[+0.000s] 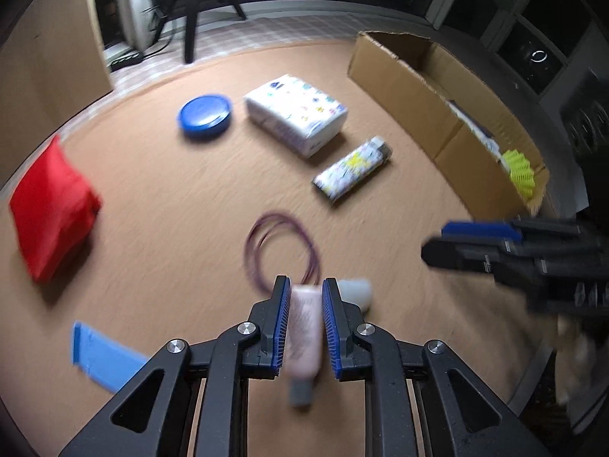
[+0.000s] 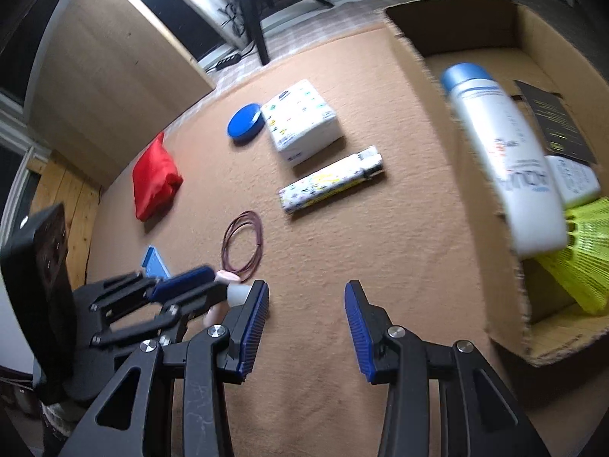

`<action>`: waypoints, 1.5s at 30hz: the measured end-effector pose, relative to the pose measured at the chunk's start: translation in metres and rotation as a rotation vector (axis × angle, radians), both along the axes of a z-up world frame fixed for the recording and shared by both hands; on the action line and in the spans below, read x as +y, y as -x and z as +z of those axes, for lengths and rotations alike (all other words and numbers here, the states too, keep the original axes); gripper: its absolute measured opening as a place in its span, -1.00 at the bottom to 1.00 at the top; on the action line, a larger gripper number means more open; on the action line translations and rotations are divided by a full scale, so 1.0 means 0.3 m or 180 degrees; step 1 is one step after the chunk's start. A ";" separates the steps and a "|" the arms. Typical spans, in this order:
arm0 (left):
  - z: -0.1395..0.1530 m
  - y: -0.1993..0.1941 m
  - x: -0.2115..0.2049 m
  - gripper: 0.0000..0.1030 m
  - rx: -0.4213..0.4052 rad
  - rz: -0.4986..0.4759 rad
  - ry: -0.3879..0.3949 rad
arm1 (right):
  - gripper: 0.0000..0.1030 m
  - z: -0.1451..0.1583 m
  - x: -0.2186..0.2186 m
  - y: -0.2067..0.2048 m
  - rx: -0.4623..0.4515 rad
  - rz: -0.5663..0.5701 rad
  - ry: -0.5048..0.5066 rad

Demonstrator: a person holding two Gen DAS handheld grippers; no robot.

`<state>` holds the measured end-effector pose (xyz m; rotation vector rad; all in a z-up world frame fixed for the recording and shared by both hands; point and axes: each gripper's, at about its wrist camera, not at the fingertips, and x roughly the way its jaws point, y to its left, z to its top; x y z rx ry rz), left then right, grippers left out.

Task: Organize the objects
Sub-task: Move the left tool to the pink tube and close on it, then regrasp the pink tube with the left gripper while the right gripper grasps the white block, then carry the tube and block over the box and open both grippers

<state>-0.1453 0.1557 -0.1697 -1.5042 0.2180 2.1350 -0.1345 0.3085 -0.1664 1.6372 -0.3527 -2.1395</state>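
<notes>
The left gripper [image 1: 303,327] is clamped on a small pink bottle [image 1: 302,327], its blue pads pressing the sides while the grey cap hangs toward the camera. The right gripper [image 2: 306,327] stands wide apart with nothing between its pads.

The risk, as I judge it, is the pink bottle slipping: it is held only by its smooth sides, its body runs lengthwise along the pads, and the blurred picture suggests quick motion. A jolt on the way to the cardboard box [image 1: 418,114] could let it slide out onto the tan carpeted surface [image 1: 171,190]. The two grippers are also near each other, so a crossing path could knock them together. The purple cord loop [image 1: 281,251] lies just ahead of the left gripper and could snag.

The right wrist view shows the box's inside: a white spray can with a blue cap [image 2: 502,156], a dark leaflet and a yellow ribbed object [image 2: 582,259]. The left wrist view shows only the box's outer wall, but it alone shows the grip on the pink bottle clearly.
</notes>
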 end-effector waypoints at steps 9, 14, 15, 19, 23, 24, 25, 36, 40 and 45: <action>0.004 -0.093 -0.232 -0.45 0.0002 0.0522 -0.0104 | -0.26 -0.019 -0.132 0.019 0.0019 0.0358 -0.0105; 0.005 -0.140 -0.274 -0.14 -0.0034 0.0666 -0.0166 | -0.26 -0.038 -0.186 0.022 -0.0027 0.0454 -0.0169; 0.002 -0.149 -0.275 -0.11 -0.0046 0.0679 -0.0175 | -0.26 -0.041 -0.201 0.022 -0.0029 0.0480 -0.0193; -0.006 -0.177 -0.259 -0.10 -0.0090 0.0652 -0.0181 | -0.25 -0.047 -0.248 0.008 0.0035 0.0623 -0.0360; -0.019 -0.178 -0.232 -0.10 -0.0097 0.0621 -0.0152 | -0.26 -0.047 -0.281 -0.012 0.0147 0.0817 -0.0610; -0.022 -0.175 -0.227 -0.10 -0.0100 0.0616 -0.0147 | -0.25 -0.047 -0.289 -0.017 0.0180 0.0865 -0.0680; -0.026 -0.172 -0.219 -0.10 -0.0101 0.0607 -0.0126 | -0.26 -0.047 -0.295 -0.021 0.0205 0.0902 -0.0733; -0.046 -0.152 -0.192 -0.40 -0.0047 0.0561 -0.0007 | -0.56 -0.045 -0.289 -0.041 0.0339 0.1014 -0.1032; -0.050 -0.148 -0.203 -0.57 -0.0068 0.0551 -0.0040 | -0.56 -0.036 -0.271 -0.043 0.0335 0.0972 -0.0991; -0.046 -0.144 -0.222 -0.57 -0.0099 0.0602 -0.0103 | -0.57 -0.013 -0.207 -0.052 0.0294 0.0808 -0.0870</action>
